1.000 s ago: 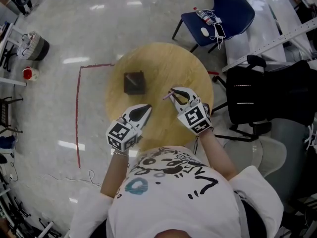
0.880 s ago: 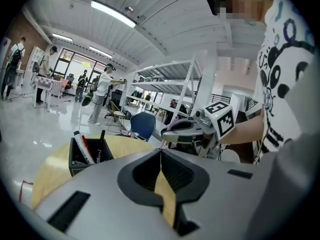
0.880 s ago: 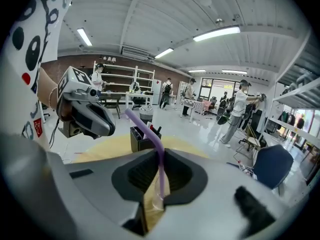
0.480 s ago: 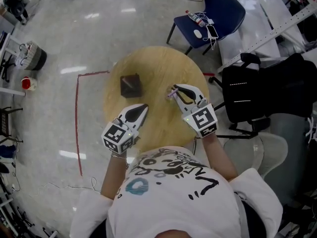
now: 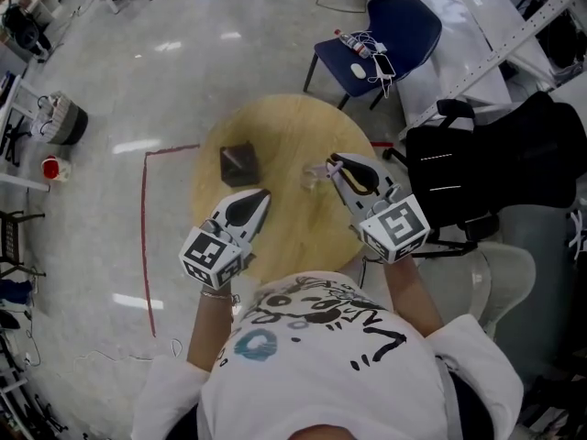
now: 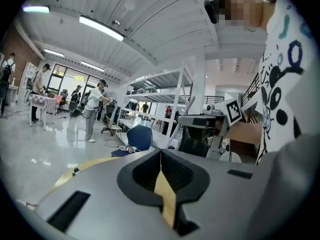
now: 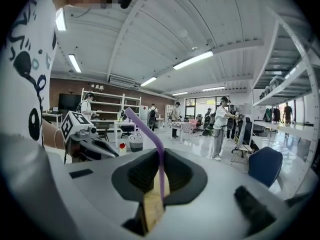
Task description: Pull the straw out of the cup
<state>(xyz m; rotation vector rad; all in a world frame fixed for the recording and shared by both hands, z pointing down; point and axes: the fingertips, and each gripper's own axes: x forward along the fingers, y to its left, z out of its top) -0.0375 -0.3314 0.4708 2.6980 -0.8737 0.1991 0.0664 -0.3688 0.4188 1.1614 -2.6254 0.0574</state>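
Observation:
A clear cup [image 5: 314, 175] stands on the round wooden table [image 5: 284, 126], right of its middle. My right gripper [image 5: 336, 162] hovers just right of the cup, shut on a purple straw [image 7: 149, 133]. In the right gripper view the straw rises from between the closed jaws and leans up to the left. In the head view only a small pale piece of the straw [image 5: 326, 165] shows at the gripper's tips. Whether its lower end is still inside the cup cannot be told. My left gripper [image 5: 260, 196] is shut and empty near the table's front edge, left of the cup.
A dark box [image 5: 241, 164] sits on the left part of the table. A blue chair [image 5: 390, 30] with small items on it stands behind the table, and a black bag [image 5: 477, 168] lies to the right. Red tape [image 5: 144, 227] marks the floor on the left.
My right gripper has moved up and to the right with the straw, and the cup now shows beside its tips. The left gripper has barely moved.

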